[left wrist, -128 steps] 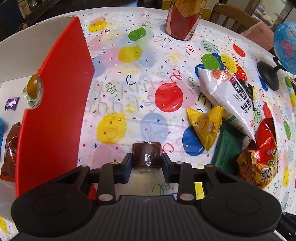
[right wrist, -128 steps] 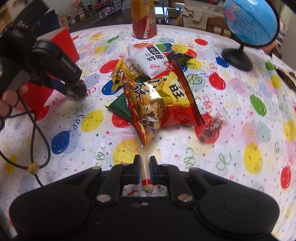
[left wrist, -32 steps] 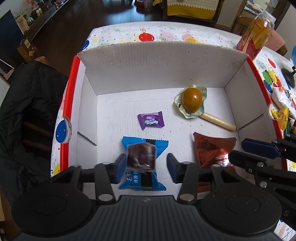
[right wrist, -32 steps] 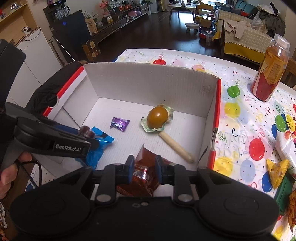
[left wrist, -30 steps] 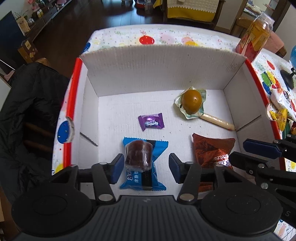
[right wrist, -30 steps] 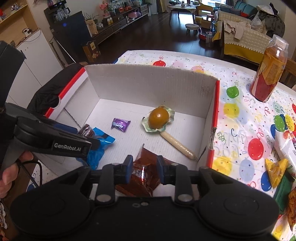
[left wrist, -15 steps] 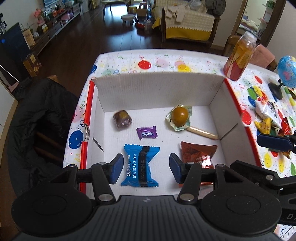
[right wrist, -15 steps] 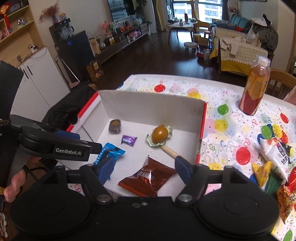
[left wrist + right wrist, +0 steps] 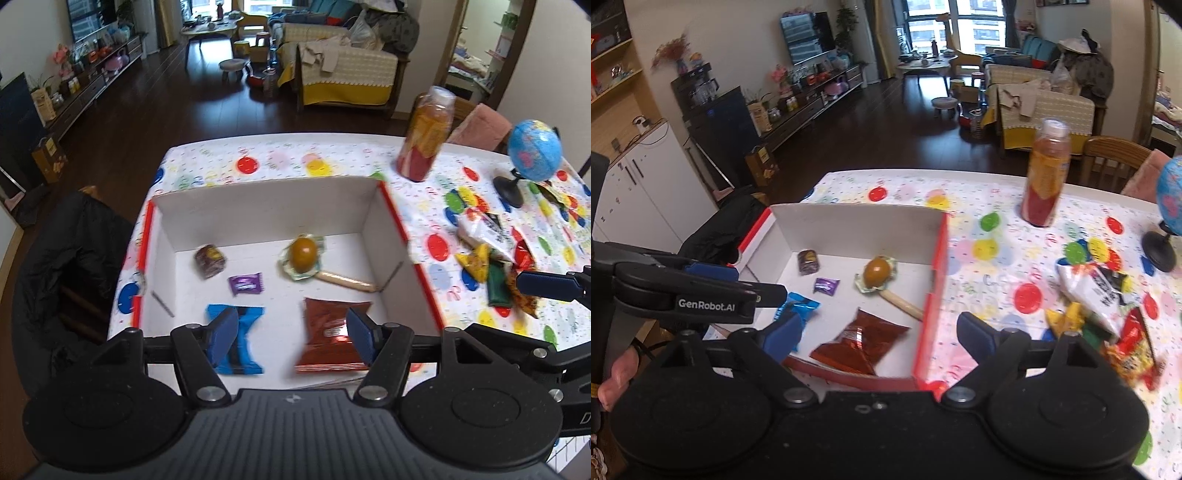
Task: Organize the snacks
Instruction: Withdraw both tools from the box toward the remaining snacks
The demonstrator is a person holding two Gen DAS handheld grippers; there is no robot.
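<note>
2 sets of tongs, left tongs (image 9: 291, 328) and right tongs (image 9: 877, 334), have just been opening, now holding nothing; the brown snack (image 9: 209, 260), released, is lying upper left in the box (image 9: 266, 210). "GenRobot.AI" is showing.

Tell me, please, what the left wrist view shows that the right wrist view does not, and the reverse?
Only the left wrist view shows the whole globe and the box's left wall with its slit.

Only the right wrist view shows a hand, the white cabinet and the television.

Both show the box holding the brown cake, purple candy, blue packet, egg, sausage and brown pouch, plus the bottle.
</note>
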